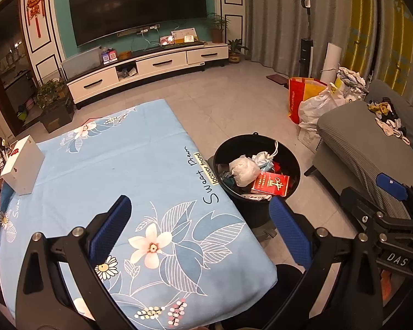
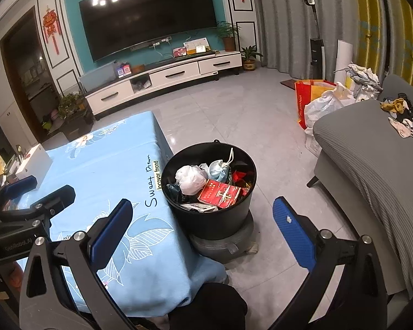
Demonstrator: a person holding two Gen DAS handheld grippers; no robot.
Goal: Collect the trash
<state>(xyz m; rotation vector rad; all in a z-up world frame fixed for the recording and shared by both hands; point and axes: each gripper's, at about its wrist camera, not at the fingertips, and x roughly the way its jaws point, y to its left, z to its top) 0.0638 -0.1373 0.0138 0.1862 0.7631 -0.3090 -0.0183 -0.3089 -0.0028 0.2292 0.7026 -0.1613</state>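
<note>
A black round trash bin (image 1: 225,151) (image 2: 206,220) stands on the floor beside the table, holding a red box (image 1: 271,184) (image 2: 219,194), a white crumpled bag (image 1: 243,170) (image 2: 190,178), a pale blue pouch (image 2: 219,172) and other trash. My left gripper (image 1: 201,220) is open and empty above the blue floral cloth on the table (image 1: 110,165). My right gripper (image 2: 202,217) is open and empty, just before and above the bin. The right gripper also shows at the right edge of the left wrist view (image 1: 391,206).
A white box (image 1: 22,165) (image 2: 35,162) sits at the table's left edge. A grey sofa (image 1: 366,148) (image 2: 371,151) with socks stands right. Red and white bags (image 1: 308,99) (image 2: 316,101) lie on the floor beyond. A TV cabinet (image 1: 151,66) lines the far wall.
</note>
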